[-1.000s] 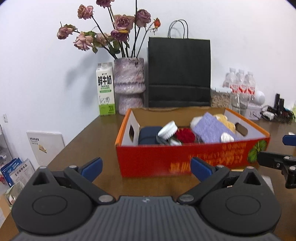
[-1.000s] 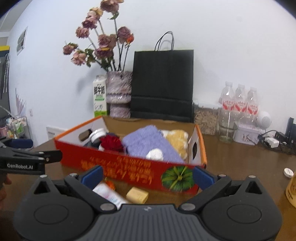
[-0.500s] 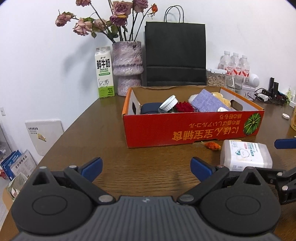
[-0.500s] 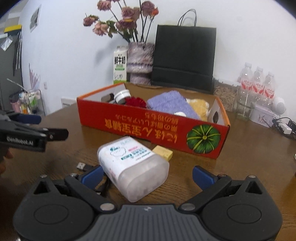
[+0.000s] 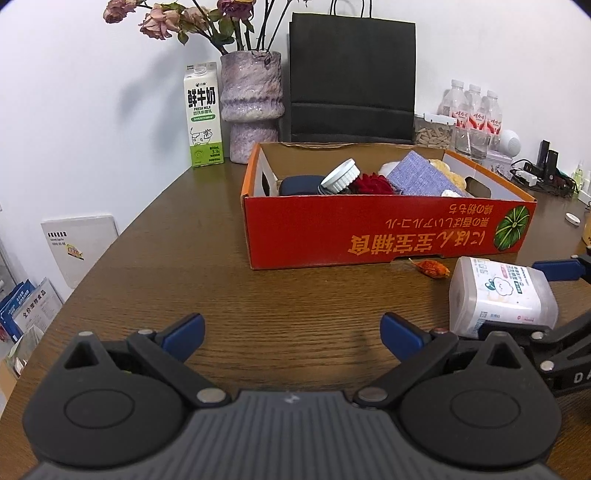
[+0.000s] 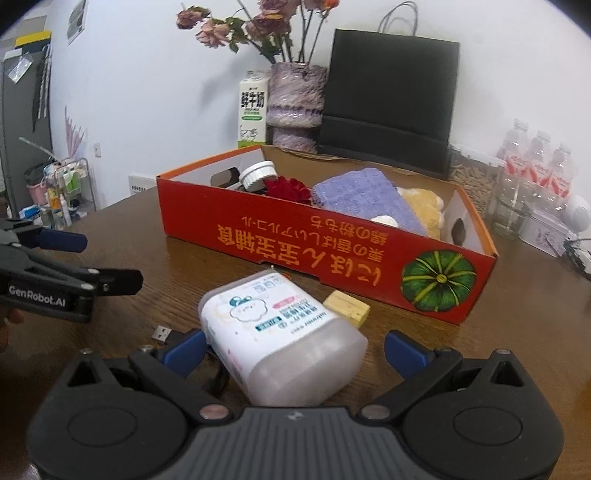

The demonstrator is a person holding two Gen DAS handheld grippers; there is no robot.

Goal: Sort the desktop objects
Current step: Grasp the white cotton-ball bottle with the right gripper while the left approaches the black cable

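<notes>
Right claw (image 6: pixel 293 343) gapes wide around the wipes tub (image 6: pixel 280 334); left claw (image 5: pixel 291 332) wide, empty. Only the right view shows the USB stick (image 6: pixel 162 333).

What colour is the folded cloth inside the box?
Light purple cloth, lying in the red box; the right wrist view shows it best.

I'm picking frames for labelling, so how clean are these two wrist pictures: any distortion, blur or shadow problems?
Left wrist view: sharp, though the fisheye bows the red cardboard box; dried flowers cast a soft shadow on the white wall.
Right wrist view: softer, with corners vignetted black; the translucent plastic wipes container between the open right gripper looks slightly blurred.
</notes>
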